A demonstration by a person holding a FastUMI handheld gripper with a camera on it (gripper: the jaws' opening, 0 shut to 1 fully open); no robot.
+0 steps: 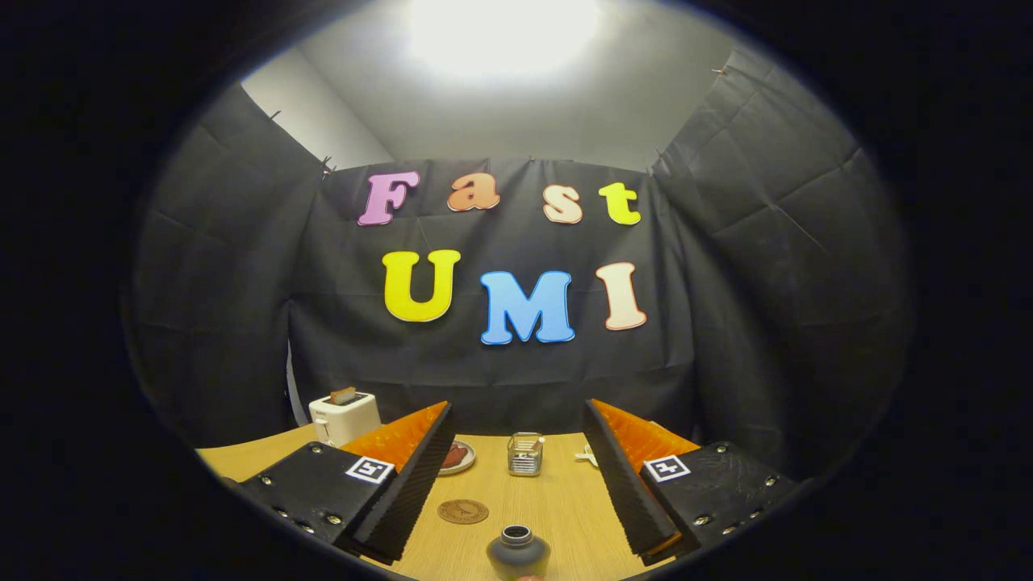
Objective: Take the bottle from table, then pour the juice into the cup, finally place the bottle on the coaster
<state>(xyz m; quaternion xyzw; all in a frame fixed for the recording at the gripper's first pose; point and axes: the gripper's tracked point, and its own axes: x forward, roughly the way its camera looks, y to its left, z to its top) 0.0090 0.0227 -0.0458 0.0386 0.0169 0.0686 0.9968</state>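
Fingers of the gripper (516,484) stand wide apart above a light wooden table (565,508), their ridged inner faces turned toward each other, with nothing held between them. Down low in the gap between the two fingers, nearest the camera, stands the bottle (518,553): a dark, rounded body with a short open neck seen from above, upright on the table and touching neither finger. Just beyond it and slightly toward the left finger lies the coaster (463,511), a flat round brown disc resting bare on the wood, close to the bottle but apart from it. Farther ahead, roughly midway between the fingertips, sits the cup (525,453), a small clear glass with ribbed sides, upright and well beyond the coaster. To its left, partly hidden behind the left finger's tip, a small plate (458,457) carries something reddish brown that cannot be made out. Farther left, at the table's back edge, a white toaster (344,417) stands with a slice poking out of its slot. Near the right finger's tip a small pale thing (587,457) lies on the table, too hidden to identify. Each finger's mount carries a square black-and-white marker on its upper face. Black cloth walls close the booth behind the table, and a bright ceiling light glares overhead.
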